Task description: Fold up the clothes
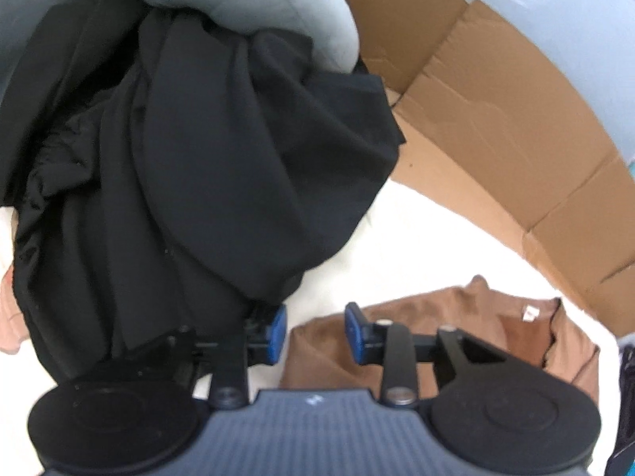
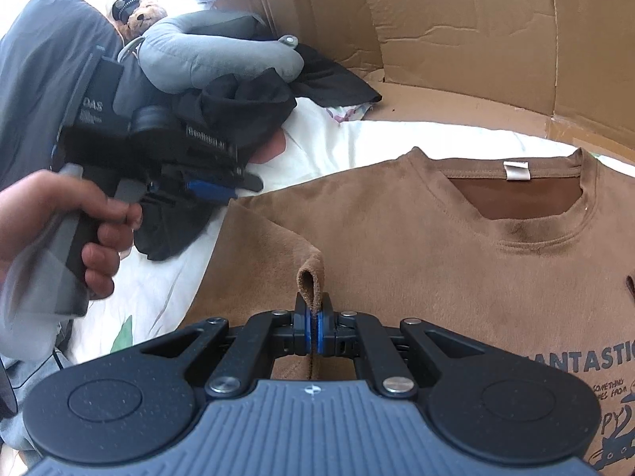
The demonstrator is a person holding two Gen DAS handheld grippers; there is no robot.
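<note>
**Brown shirt pinched at its left edge, neck turned away**

Clamped between the narrow-set pads of the right gripper (image 2: 313, 319) is a raised fold of the brown T-shirt (image 2: 416, 238), which is spread on the white sheet (image 2: 166, 277) with its collar label (image 2: 516, 170) on the far side. To the shirt's left, the left gripper (image 1: 314, 331) is held by a hand (image 2: 59, 230), fingers parted around nothing, beside the black clothes (image 1: 190, 150) and nearer that pile.

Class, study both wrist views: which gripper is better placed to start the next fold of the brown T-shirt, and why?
The right gripper. Its jaws are already shut on a pinched fold of the brown T-shirt. The left gripper is open, holds nothing, and sits beside the black garment at the shirt's edge.
</note>
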